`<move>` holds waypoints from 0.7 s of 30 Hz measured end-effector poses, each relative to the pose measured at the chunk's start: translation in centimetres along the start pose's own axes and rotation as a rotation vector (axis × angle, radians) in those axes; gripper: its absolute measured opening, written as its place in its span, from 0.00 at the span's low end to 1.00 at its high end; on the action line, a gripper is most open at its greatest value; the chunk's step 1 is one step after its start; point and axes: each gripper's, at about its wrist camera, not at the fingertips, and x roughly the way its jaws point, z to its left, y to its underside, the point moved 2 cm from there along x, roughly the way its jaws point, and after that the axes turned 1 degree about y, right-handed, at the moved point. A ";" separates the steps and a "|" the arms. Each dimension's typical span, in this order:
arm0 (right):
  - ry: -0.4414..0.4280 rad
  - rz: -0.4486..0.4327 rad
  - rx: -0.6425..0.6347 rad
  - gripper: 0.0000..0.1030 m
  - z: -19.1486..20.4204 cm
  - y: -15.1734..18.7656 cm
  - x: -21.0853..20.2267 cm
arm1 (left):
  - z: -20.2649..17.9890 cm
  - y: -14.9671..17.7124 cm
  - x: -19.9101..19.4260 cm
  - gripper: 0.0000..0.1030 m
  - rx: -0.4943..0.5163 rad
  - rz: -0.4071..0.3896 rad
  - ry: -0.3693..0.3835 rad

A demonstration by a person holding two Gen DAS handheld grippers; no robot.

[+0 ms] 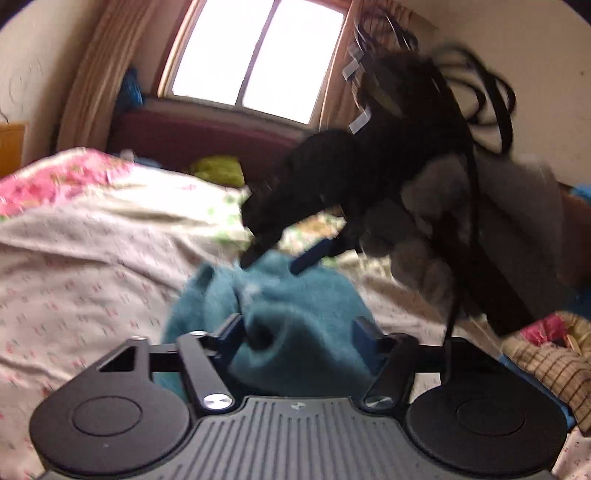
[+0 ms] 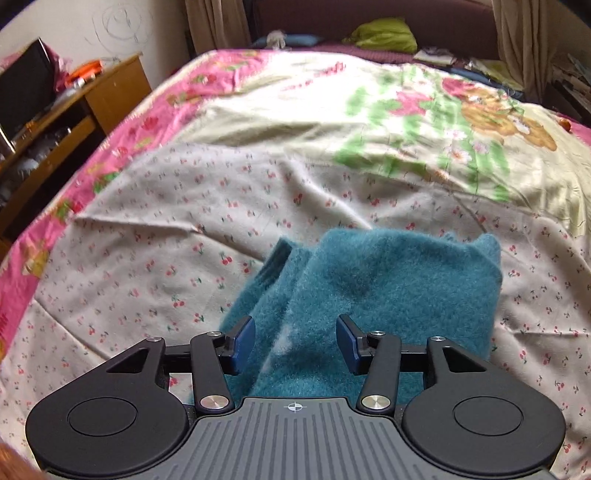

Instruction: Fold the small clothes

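Observation:
A fuzzy teal garment point(image 2: 373, 291) lies bunched on the cherry-print bed sheet point(image 2: 184, 229). My right gripper point(image 2: 295, 343) is open, its blue pads point(image 2: 243, 343) apart with teal cloth between them but not pinched. In the left wrist view the same teal garment point(image 1: 280, 314) sits between my left gripper's point(image 1: 299, 332) spread fingers, which are open. The right gripper point(image 1: 277, 258) shows there too, blurred, held by a grey-gloved hand point(image 1: 424, 236), its tips just above the far edge of the garment.
A floral pink-bordered quilt point(image 2: 369, 110) covers the far bed. A wooden desk point(image 2: 74, 110) stands at the left. A green cloth point(image 2: 384, 35) lies by the maroon headboard. A checked cloth point(image 1: 554, 362) lies at the right. A window point(image 1: 255, 51) is behind.

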 end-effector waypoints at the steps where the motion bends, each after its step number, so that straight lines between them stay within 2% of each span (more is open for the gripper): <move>1: 0.018 0.017 -0.003 0.47 0.2 0.1 0.9 | 0.3 0.9 0.4 0.60 -0.006 0.029 -0.009; 3: 0.048 0.037 0.001 0.48 0.6 0.3 2.6 | 0.4 2.7 0.7 0.52 -0.001 0.102 -0.031; 6: 0.102 0.050 -0.011 0.48 1.1 0.8 4.5 | 1.6 4.1 1.2 0.50 -0.031 0.149 -0.040; 9: 0.152 0.050 -0.073 0.49 2.1 1.2 5.0 | 2.1 4.5 1.1 0.50 -0.066 0.153 -0.026; 14: 0.064 0.058 -0.059 0.60 3.3 0.8 3.8 | 1.4 4.6 0.7 0.50 -0.020 0.142 -0.035; 18: 0.141 0.080 -0.109 0.60 4.1 0.9 5.2 | 1.5 4.6 0.2 0.50 -0.041 0.145 -0.023; 21: 0.150 0.086 -0.120 0.60 3.8 1.1 5.6 | 1.5 4.7 -0.1 0.50 -0.040 0.138 -0.021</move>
